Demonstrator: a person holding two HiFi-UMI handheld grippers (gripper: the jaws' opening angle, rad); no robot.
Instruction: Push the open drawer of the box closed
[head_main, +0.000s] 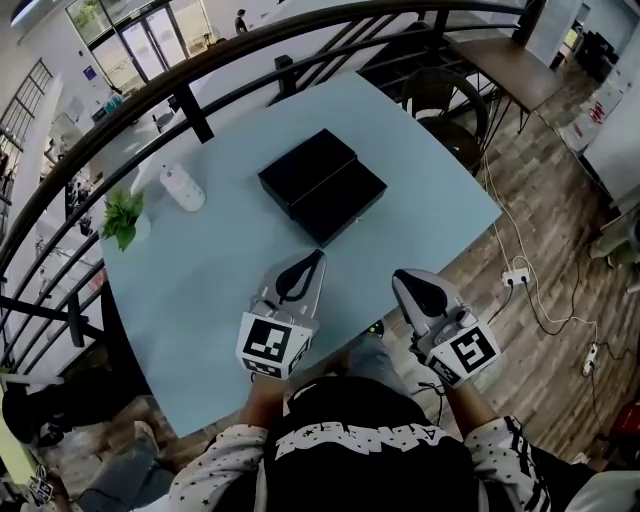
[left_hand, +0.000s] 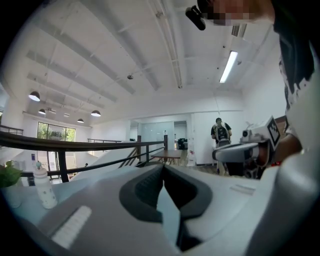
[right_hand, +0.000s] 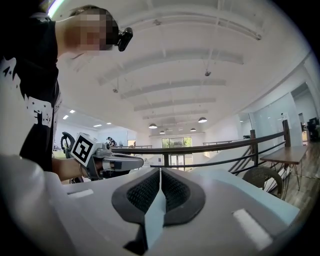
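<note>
1. Left tool (head_main: 314, 260) and right tool (head_main: 402, 279) are both clenched empty, above the bench's (head_main: 210, 270) near edge.
2. Black box (head_main: 305, 166) sits mid-bench, well apart from both; its drawer (head_main: 342, 202) looks still open, so the whole push remains.

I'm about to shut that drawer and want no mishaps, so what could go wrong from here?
Nothing holds the black box, which lies askew on the table: a push may slide or turn it instead of closing the drawer. Pushed far, it could hit the bottle or plant.
</note>
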